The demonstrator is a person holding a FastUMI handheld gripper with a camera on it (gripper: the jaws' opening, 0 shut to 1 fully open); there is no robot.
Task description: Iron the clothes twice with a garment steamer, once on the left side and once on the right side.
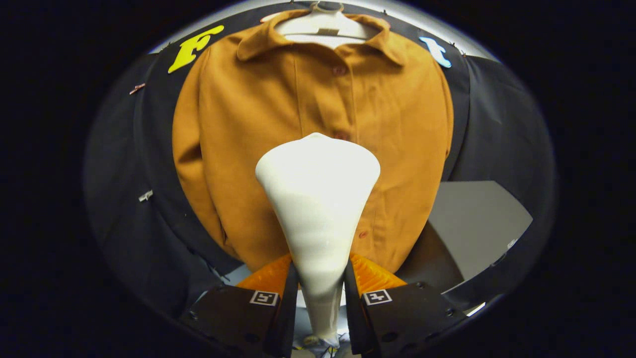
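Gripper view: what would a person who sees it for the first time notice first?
First the white garment steamer, held between the fingers of the gripper, its broad head pointing ahead at the clothing. Just beyond it hangs a brown button-up shirt on a pale hanger, against the dark cloth wall.

Your gripper (320, 278) fingers are clamped on the white steamer (318, 199), whose head blocks 12 o'clock. Beyond it the shirt (258, 124) on its hanger (323, 25) spans 10 to 2. Open room at 4 o'clock over the grey floor (477, 219); black cloth wall (134, 238) closes 8 o'clock.
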